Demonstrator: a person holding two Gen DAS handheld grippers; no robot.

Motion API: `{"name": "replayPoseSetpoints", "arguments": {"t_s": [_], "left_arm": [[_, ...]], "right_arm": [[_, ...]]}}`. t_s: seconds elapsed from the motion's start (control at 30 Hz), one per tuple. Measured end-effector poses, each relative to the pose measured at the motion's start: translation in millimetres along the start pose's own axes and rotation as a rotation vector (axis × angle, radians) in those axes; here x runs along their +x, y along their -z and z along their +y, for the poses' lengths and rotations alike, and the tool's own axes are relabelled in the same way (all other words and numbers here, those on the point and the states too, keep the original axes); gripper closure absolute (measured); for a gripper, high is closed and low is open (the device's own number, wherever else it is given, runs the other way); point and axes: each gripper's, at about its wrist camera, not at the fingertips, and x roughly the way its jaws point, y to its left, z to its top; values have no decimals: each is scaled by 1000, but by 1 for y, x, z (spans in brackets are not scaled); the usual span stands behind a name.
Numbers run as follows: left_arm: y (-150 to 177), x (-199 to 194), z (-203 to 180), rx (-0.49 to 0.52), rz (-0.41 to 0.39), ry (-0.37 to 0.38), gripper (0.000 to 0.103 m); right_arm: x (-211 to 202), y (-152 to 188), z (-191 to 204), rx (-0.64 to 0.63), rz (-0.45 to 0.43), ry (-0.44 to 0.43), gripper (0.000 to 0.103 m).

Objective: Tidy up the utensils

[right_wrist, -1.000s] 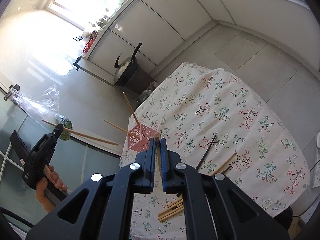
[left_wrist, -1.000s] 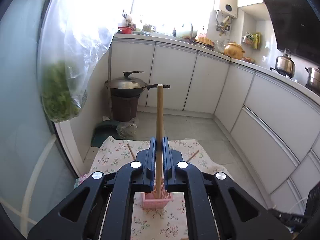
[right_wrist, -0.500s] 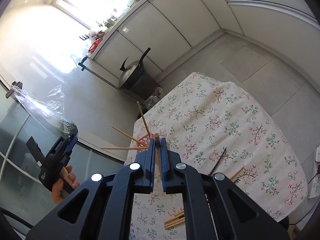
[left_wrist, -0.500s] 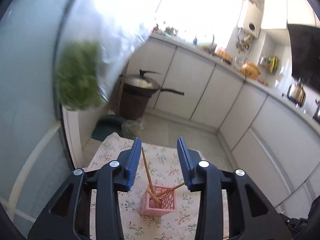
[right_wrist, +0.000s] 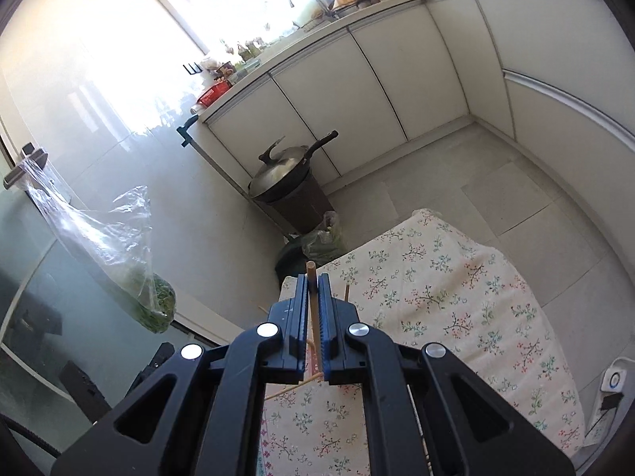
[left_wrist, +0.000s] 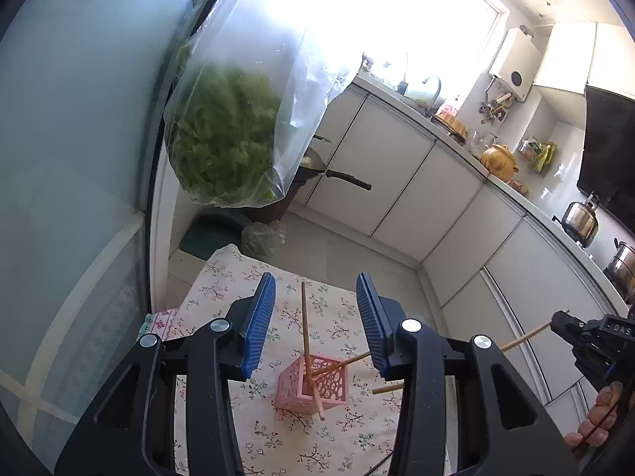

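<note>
A pink lattice holder (left_wrist: pixel 313 382) stands on the floral tablecloth (left_wrist: pixel 234 289) and holds several wooden chopsticks (left_wrist: pixel 304 329). My left gripper (left_wrist: pixel 315 319) is open and empty, above and behind the holder. My right gripper (right_wrist: pixel 313 317) is shut on a wooden chopstick (right_wrist: pixel 312 277), whose tip sticks out past the fingers. In the left wrist view the right gripper (left_wrist: pixel 583 337) comes in from the right, its chopstick (left_wrist: pixel 524 337) pointing toward the holder. The holder is hidden behind the fingers in the right wrist view.
A clear bag of greens (left_wrist: pixel 226 135) hangs from the glass door at the left, close to the table. A lidded wok on a dark bin (right_wrist: pixel 289 182) stands on the floor beyond the table. White cabinets (left_wrist: pixel 416 182) line the far and right walls.
My left gripper opened and let its chopstick drop into the pink holder, then pulled back and up. My right gripper, still holding its chopstick, moved toward the holder.
</note>
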Motion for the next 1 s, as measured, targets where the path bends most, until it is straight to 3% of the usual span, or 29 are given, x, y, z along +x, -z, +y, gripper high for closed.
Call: {"name": "replayPoseSetpoints", "arguments": {"t_s": [0.13, 0.3, 0.37, 0.63, 0.73, 0.87, 1.0], "left_arm": [[1, 7, 2, 3, 31, 16, 62], [4, 17, -4, 44, 64, 18, 62], [6, 18, -9, 69, 65, 20, 62], [24, 16, -43, 192, 76, 27, 57], [32, 9, -53, 232, 63, 19, 53], [38, 0, -62, 264, 39, 11, 43], [48, -7, -69, 294, 36, 4, 37]], "right_arm": [[42, 5, 8, -24, 32, 50, 98], [87, 22, 7, -46, 69, 47, 94], [80, 26, 12, -64, 43, 25, 93], [37, 43, 37, -216, -23, 69, 92], [27, 54, 35, -243, -25, 95, 87], [11, 70, 29, -271, -52, 128, 70], [3, 84, 24, -290, -48, 152, 66]]}}
